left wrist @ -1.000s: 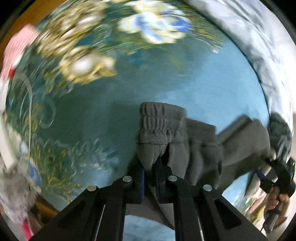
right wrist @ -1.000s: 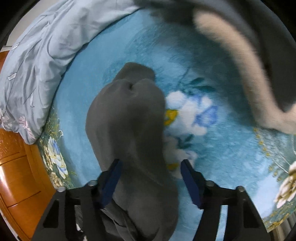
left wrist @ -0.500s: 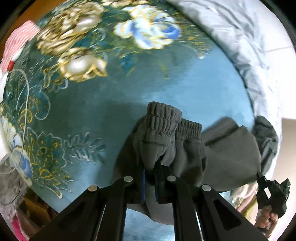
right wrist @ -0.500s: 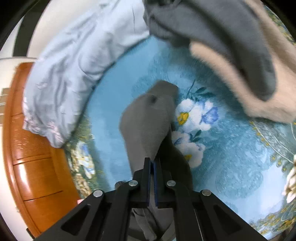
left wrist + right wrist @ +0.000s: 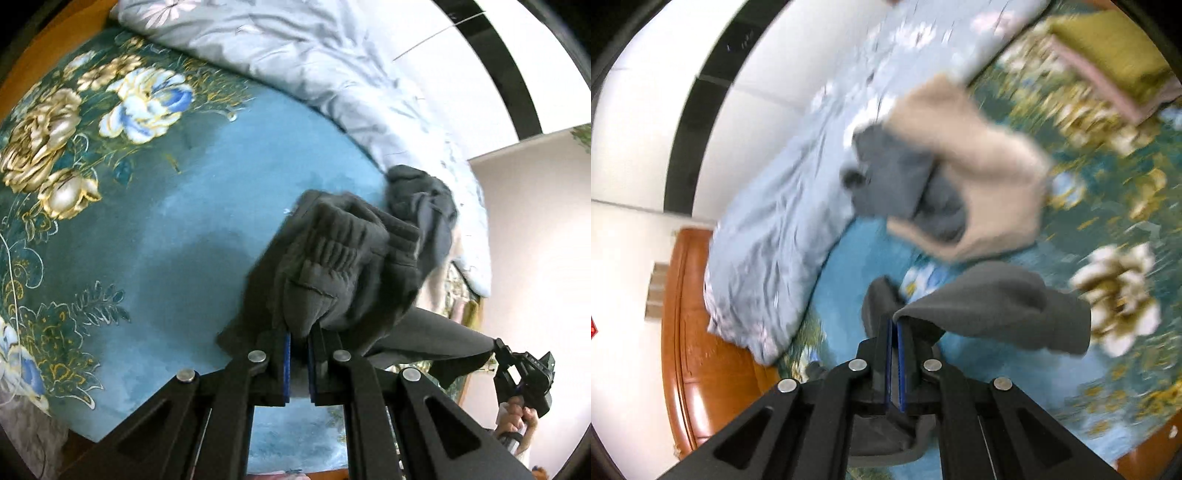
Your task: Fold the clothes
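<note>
Trousers (image 5: pixel 343 266), dark grey w/ a gathered elastic waistband, fill the middle of your left wrist view: your left gripper (image 5: pixel 298 334) is clamped on the waistband, fabric bunching up from the jaws toward 12 o'clock. Rest of the garment stretches off to 4 o'clock, where your right gripper (image 5: pixel 496 345) pinches the far end, your hand (image 5: pixel 515 424) on its handle below. Under it all lies the teal floral bedspread (image 5: pixel 122 236); a pale blue quilt (image 5: pixel 317 55) runs along the edge from 12 to 3 o'clock, and a second grey garment (image 5: pixel 421 195) sits against it at approx 2 o'clock. In the right wrist view, your right gripper (image 5: pixel 896 326) is closed tight on a fold of the same trousers (image 5: pixel 997 306), cloth draping out to 3 o'clock, lifted off the bedspread (image 5: pixel 849 266). Beyond it at 12 o'clock, a grey-and-beige garment (image 5: pixel 960 173) lies heaped, blurred. Quilt (image 5: pixel 775 229) sits at 10 o'clock beside a wooden bed frame (image 5: pixel 690 332); folded olive and pink cloths (image 5: pixel 1115 55) at 1 o'clock.
</note>
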The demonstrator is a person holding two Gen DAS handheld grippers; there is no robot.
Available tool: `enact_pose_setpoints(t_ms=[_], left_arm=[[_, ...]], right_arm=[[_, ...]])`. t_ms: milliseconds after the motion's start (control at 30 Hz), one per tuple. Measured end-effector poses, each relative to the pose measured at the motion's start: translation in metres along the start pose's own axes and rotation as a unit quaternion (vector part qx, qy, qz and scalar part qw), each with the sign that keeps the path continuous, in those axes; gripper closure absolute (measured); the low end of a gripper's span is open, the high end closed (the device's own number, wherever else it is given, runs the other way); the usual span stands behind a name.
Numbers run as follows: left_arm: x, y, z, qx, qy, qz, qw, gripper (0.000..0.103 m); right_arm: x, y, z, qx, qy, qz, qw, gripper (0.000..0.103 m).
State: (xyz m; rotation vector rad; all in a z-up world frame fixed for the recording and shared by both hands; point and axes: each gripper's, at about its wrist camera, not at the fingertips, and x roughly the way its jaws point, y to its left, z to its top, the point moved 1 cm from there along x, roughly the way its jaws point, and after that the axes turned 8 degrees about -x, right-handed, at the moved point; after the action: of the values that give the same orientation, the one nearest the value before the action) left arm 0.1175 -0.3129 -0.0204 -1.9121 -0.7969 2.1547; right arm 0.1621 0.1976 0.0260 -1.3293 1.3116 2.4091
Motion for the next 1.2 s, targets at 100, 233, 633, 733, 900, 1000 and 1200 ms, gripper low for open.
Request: enact_pose_setpoints(t_ms=[100,233,633,733,900,1000,1200], left_arm=[[-0.007,0.017,-0.005,-0.019,-0.011,0.006,0.9998,0.097],[-0.015,0.061,-0.002,-0.085,-0.033,0.024,0.9955,0.097],[-0.028,0.22,0.002,-0.295,-0.068,0.109,0.9467,0.097],[-0.022,0.235,0.003,-0.317,-0.061,0.114,0.9395,0.097],[-0.005,0.247,0.005,-0.338,-0.038,0.13,0.9315,0.097],[0.003,0.25,0.009,-0.34,-0.028,0.142,0.9292,0.097],[0.014,0.258,0.012,-0.353,-0.008,0.166,0.9207,0.097]], right_arm=[[-0.033,-0.005,0.014,-0.009,-0.029,-0.011,0.999,0.1],[-0.028,0.011,0.031,-0.022,-0.034,-0.008,0.999,0.1],[0.126,0.17,0.052,-0.12,0.041,0.045,0.991,0.1],[0.182,0.216,0.05,-0.163,0.071,0.038,0.983,0.1],[0.271,0.259,0.034,-0.227,0.144,0.013,0.963,0.096],[0.303,0.257,0.023,-0.246,0.176,0.002,0.953,0.085],[0.314,0.184,0.02,-0.208,0.175,-0.044,0.961,0.059]])
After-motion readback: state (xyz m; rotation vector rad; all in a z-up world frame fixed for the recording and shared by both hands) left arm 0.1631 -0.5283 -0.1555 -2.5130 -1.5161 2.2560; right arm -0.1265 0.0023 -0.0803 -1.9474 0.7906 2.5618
